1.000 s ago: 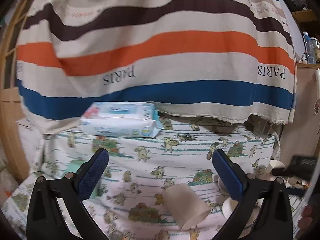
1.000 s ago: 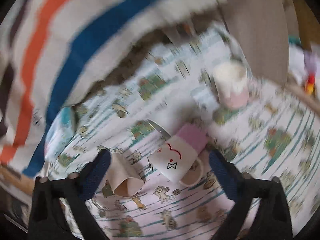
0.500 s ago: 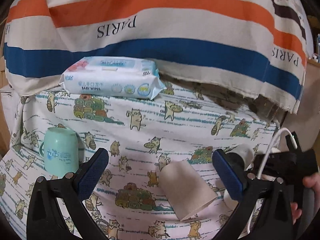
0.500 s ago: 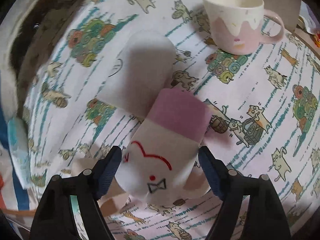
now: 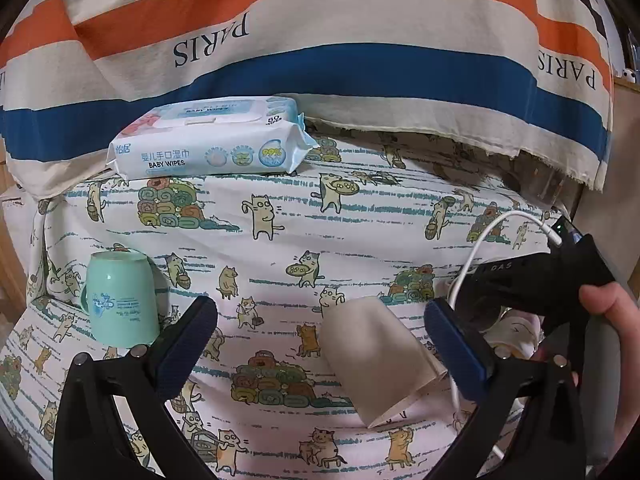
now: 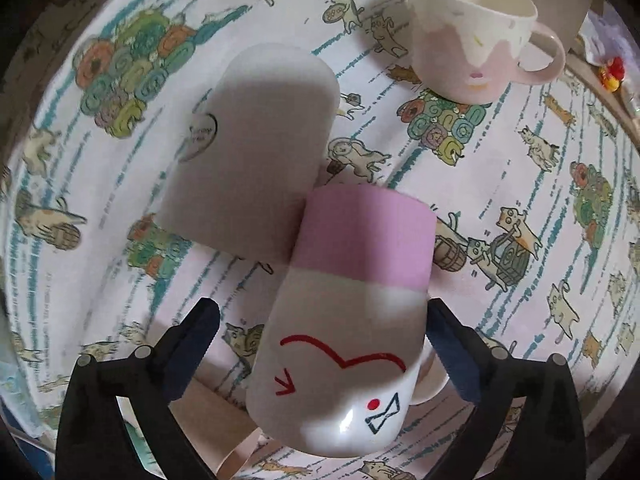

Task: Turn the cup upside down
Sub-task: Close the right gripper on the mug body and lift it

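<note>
In the right wrist view a white mug with a pink band and a red-line drawing (image 6: 352,320) lies on its side on the cat-print cloth, right between the fingers of my right gripper (image 6: 324,344). The jaws are open and wider than the mug. A grey-white cup (image 6: 256,148) lies on its side against it. A cream and pink mug (image 6: 476,36) stands upright beyond. In the left wrist view my left gripper (image 5: 320,344) is open and empty above a beige paper cup (image 5: 376,356) lying on its side. The right gripper's body (image 5: 536,280) shows at the right.
A mint green mug (image 5: 120,300) stands upside down at the left. A pack of baby wipes (image 5: 212,140) lies at the back against a striped cloth (image 5: 320,40). A white cable (image 5: 480,248) runs by the right gripper.
My right gripper has come down closer over the pink-banded mug, which now fills the gap between its fingers. The left view has shifted slightly lower and closer to the table.
</note>
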